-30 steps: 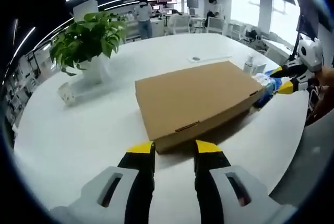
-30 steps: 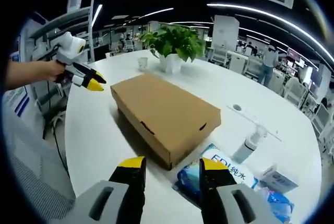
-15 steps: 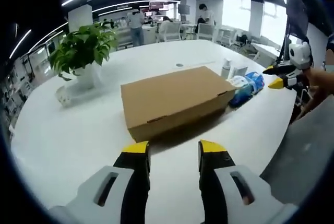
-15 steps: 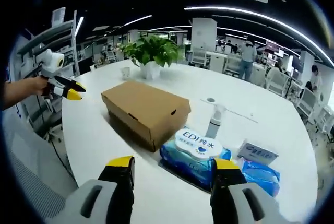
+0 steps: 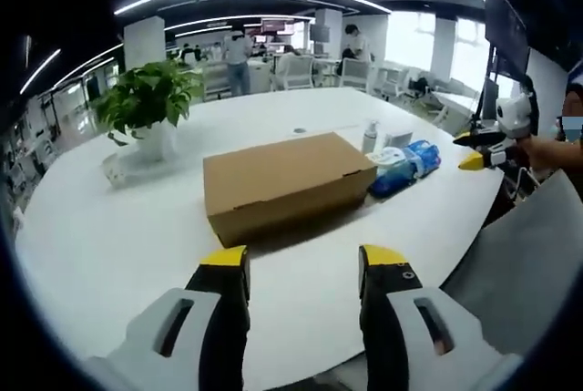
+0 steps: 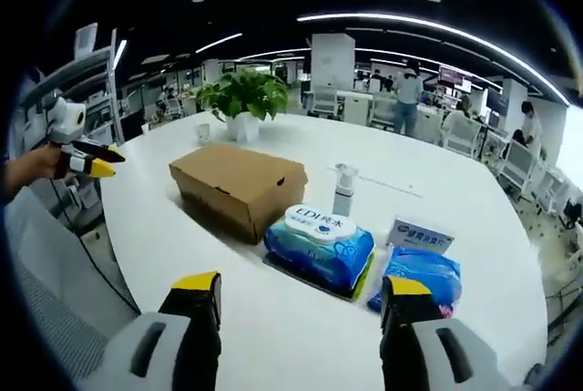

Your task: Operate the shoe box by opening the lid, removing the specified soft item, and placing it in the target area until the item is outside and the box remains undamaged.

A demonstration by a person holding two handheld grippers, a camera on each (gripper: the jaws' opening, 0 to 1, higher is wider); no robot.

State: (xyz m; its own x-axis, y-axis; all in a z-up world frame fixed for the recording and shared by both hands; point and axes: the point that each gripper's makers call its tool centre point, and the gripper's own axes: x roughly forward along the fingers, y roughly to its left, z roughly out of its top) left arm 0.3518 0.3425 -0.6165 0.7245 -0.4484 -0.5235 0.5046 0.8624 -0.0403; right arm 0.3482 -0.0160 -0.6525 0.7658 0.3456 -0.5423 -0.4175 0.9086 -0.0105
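Shoe box (image 5: 278, 181) lid shut, both grippers (image 5: 305, 268) (image 6: 301, 295) spread, empty & well back from it; risk: wipes pack (image 6: 319, 247) touching box snags approach, tab tears.

Yellow-tipped black fingers (image 5: 225, 268), grey housings

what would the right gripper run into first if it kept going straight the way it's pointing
Probably the blue wet-wipes pack, which lies straight ahead between the open jaws of the right gripper. The closed shoe box sits further back and left. Depth is uncertain.
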